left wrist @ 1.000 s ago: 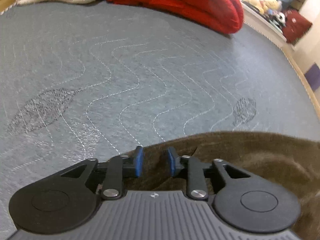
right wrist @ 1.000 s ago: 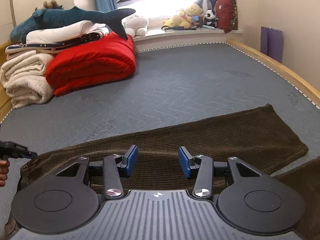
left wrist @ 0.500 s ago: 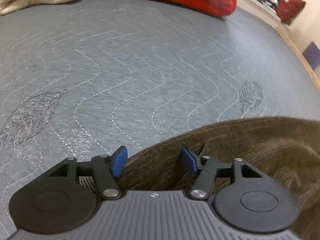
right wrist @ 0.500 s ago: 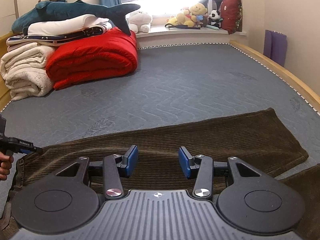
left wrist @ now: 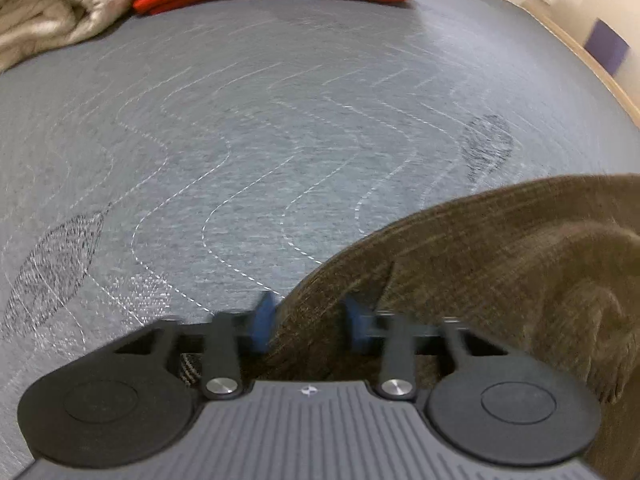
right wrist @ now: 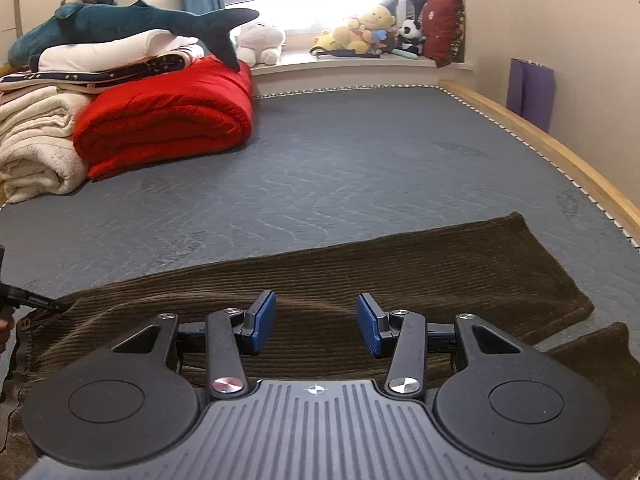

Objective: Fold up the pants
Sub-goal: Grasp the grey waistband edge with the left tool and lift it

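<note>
Dark brown corduroy pants [right wrist: 400, 264] lie lengthwise across the grey mattress [right wrist: 360, 160], one leg stretched to the right and the waistband end at the left. My left gripper [left wrist: 309, 326] sits at that waist end. Its jaws are closing, a raised fold of the pants [left wrist: 460, 264] fills the gap between the blue pads, and the picture is blurred there. In the right wrist view its black tip [right wrist: 48, 303] touches the cloth at the far left. My right gripper [right wrist: 316, 322] hovers open over the middle of the pants, with nothing between its pads.
A red folded quilt [right wrist: 168, 120] and cream blankets [right wrist: 36, 152] are stacked at the back left, a plush shark [right wrist: 120, 20] on top. Soft toys line the windowsill [right wrist: 360, 62]. A wooden bed edge [right wrist: 560, 152] runs along the right.
The left gripper opened wide, slid left and lower along the waist edge with a roll, then narrowed onto the cloth. The right gripper kept still.
</note>
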`<action>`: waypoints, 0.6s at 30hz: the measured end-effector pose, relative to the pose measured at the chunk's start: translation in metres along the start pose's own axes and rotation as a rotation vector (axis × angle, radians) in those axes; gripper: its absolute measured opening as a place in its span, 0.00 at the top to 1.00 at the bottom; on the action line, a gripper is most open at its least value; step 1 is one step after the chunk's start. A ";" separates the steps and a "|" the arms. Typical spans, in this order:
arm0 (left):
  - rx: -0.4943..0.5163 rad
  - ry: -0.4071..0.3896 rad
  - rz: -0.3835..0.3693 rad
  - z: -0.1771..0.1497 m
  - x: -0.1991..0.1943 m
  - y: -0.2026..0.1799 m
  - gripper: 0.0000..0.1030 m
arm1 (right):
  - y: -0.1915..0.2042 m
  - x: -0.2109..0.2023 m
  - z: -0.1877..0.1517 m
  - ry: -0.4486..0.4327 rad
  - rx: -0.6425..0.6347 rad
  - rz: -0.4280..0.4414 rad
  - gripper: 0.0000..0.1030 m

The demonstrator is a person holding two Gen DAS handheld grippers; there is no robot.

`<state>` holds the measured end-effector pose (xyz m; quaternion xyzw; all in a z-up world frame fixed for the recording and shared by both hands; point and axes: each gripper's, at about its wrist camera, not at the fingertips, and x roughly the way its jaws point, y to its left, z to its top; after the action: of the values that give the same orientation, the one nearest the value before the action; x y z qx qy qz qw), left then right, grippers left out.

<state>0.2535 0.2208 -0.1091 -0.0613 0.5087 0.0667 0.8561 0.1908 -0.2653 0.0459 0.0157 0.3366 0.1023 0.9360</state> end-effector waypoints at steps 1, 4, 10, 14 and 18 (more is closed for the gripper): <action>0.014 -0.003 0.007 0.001 -0.004 -0.002 0.80 | -0.003 -0.001 0.000 0.000 0.003 -0.009 0.54; 0.044 -0.015 0.028 0.001 -0.018 -0.013 0.86 | -0.012 -0.003 0.000 -0.006 0.017 -0.033 0.54; 0.075 -0.064 0.034 -0.007 -0.068 -0.034 0.91 | -0.025 -0.008 -0.007 0.004 0.068 -0.067 0.54; 0.165 -0.075 0.033 -0.033 -0.105 -0.058 0.93 | -0.029 -0.014 -0.014 0.008 0.088 -0.071 0.54; 0.328 -0.093 0.001 -0.082 -0.156 -0.087 0.93 | -0.035 -0.023 -0.017 0.000 0.126 -0.077 0.54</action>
<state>0.1246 0.1125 -0.0078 0.0827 0.4726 -0.0141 0.8773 0.1695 -0.3048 0.0437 0.0614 0.3427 0.0449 0.9364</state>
